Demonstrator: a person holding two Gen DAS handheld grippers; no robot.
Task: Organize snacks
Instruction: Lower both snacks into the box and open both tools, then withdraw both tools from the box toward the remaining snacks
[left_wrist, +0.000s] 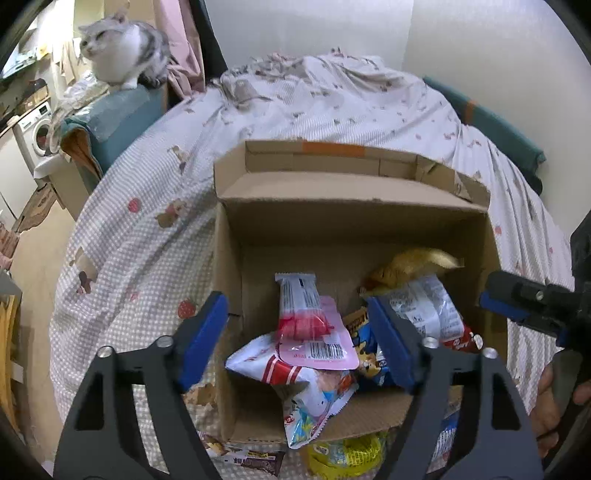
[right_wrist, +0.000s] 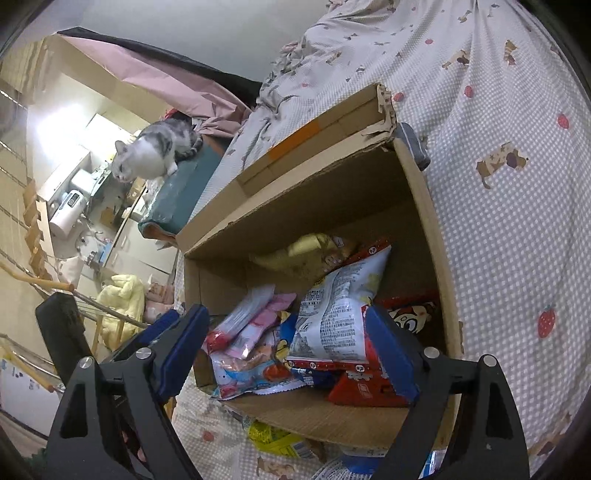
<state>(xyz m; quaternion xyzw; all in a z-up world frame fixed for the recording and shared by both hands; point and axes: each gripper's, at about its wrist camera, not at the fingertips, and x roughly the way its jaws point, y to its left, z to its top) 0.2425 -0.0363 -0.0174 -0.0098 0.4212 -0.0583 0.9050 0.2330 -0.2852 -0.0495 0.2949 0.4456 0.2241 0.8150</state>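
Observation:
An open cardboard box (left_wrist: 332, 221) lies on the bed with several snack packets inside. A clear and pink packet with a red band (left_wrist: 306, 321) rests on a white and red bag (left_wrist: 295, 373). To their right lie a blue packet (left_wrist: 365, 350), a white printed bag (left_wrist: 424, 306) and a yellow bag (left_wrist: 406, 266). My left gripper (left_wrist: 295, 321) hovers open over the box's near edge, touching nothing. My right gripper (right_wrist: 286, 325) is open too, above the white printed bag (right_wrist: 332, 317) and a red packet (right_wrist: 362, 387); its finger (left_wrist: 502, 299) shows in the left wrist view.
A yellow packet (left_wrist: 343, 454) and a dark bar (left_wrist: 258, 461) lie on the dotted sheet (left_wrist: 147, 240) in front of the box. A grey and white cat (left_wrist: 122, 51) sits on the teal bed end (left_wrist: 122, 110). A washing machine (left_wrist: 37, 133) stands beyond.

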